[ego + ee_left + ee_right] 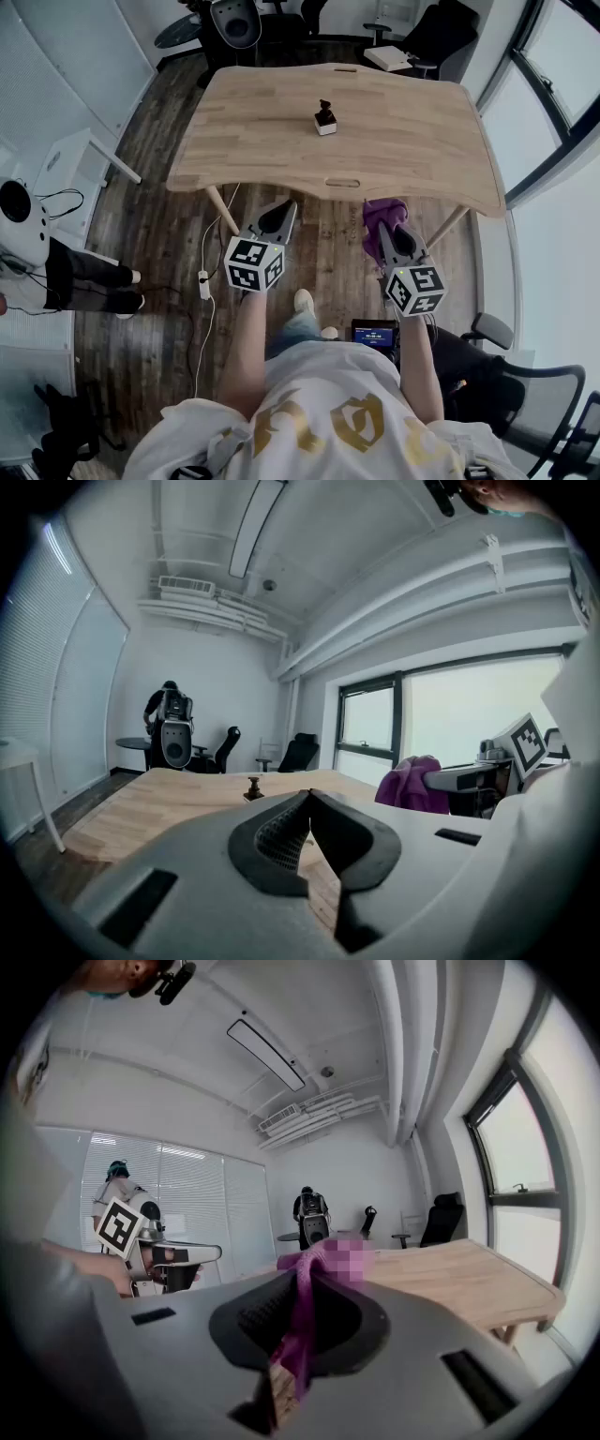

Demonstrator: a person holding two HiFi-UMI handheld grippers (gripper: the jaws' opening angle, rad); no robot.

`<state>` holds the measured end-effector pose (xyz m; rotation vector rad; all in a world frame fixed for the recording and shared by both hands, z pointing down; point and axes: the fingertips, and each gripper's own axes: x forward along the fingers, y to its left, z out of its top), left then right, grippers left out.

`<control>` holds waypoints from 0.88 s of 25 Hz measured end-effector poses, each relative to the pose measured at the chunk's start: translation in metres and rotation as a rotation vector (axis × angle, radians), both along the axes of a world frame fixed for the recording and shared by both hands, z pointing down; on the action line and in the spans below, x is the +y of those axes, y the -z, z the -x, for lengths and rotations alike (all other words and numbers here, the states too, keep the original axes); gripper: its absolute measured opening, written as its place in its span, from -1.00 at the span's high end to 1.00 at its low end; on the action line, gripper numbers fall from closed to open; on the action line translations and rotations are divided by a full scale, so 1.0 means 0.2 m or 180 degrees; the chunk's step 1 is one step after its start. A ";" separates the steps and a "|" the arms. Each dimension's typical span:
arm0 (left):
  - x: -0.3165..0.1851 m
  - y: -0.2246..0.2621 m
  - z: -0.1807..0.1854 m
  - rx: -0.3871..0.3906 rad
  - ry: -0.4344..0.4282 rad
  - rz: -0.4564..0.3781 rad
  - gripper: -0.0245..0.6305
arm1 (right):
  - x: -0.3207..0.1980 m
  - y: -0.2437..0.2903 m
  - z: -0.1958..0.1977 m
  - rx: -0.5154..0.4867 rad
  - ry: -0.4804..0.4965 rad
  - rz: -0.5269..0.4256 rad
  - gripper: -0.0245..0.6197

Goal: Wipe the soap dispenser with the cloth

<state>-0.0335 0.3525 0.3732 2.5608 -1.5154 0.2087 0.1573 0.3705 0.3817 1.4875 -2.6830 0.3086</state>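
Centrally, the soap dispenser (324,118), small with a white base and a dark pump top, is standing upright on the table (253,150), a little past the middle of the pale wooden top, well apart from both grippers and with nothing touching it. The cloth (385,214), purple, is hanging bunched from the right gripper (392,236), whose jaws are pinching a fold of it. In the right gripper view the fabric is running down between the dark pads and spilling over their tips. This gripper is hovering just short of the table's near edge, toward its right end, pointing roughly level. The left gripper (279,217) is hovering beside it, also off the near edge, its jaw tips meeting with nothing between them. The person's bare forearms are reaching forward from a white shirt with gold print. Beyond the table's far side a grey chair (234,22) and a black chair (441,34) are standing on the dark wood floor (159,234). A white power strip (203,284) is lying on that floor, left of the left gripper.
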 end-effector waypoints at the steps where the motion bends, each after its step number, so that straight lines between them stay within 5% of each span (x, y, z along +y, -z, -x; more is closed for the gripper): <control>1: 0.00 0.00 0.00 -0.0004 0.0004 0.0014 0.90 | 0.00 0.00 0.00 0.0004 0.0002 0.0005 0.81; 22: -0.01 0.04 0.01 0.0059 0.0076 0.0011 0.90 | -0.03 0.07 0.01 -0.0130 -0.0037 -0.0029 0.81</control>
